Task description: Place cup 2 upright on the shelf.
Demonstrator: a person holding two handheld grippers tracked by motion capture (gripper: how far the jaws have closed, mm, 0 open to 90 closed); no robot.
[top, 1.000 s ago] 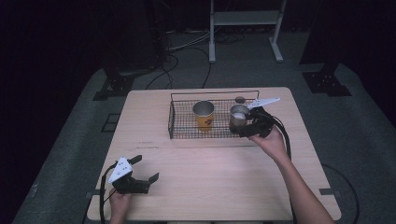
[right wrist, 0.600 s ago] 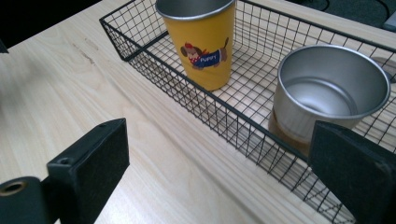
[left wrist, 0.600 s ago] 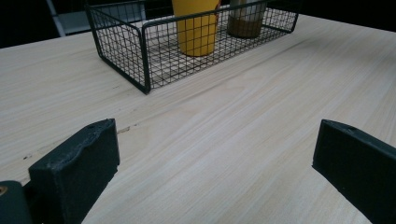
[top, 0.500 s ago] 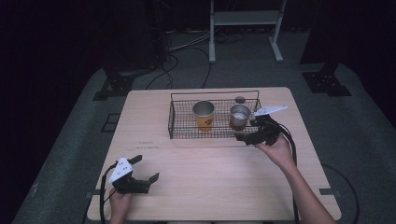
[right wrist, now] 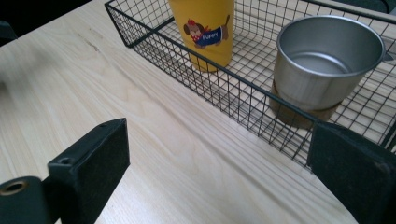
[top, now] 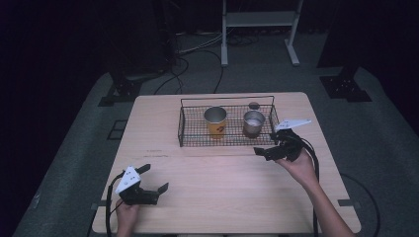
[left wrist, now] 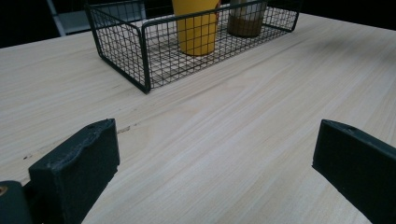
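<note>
Right gripper (top: 269, 149) just outside wire basket (top: 185, 129), jaws wide, empty; steel cup (top: 254, 123) inside. Left gripper (top: 154, 178) idle, open. Likely retreat step.

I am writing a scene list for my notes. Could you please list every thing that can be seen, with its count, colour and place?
table: one, light wood, centre of the room
wire basket: one, black, far middle of table
yellow cup: one, yellow with a cartoon picture, left inside basket
metal cup: one, silver with brown base, right inside basket
small round thing: one, dark, behind basket
floor cables: several, dark, beyond table
left gripper: one, black, open, near-left table edge
right gripper: one, black, open, before basket's right end
</note>
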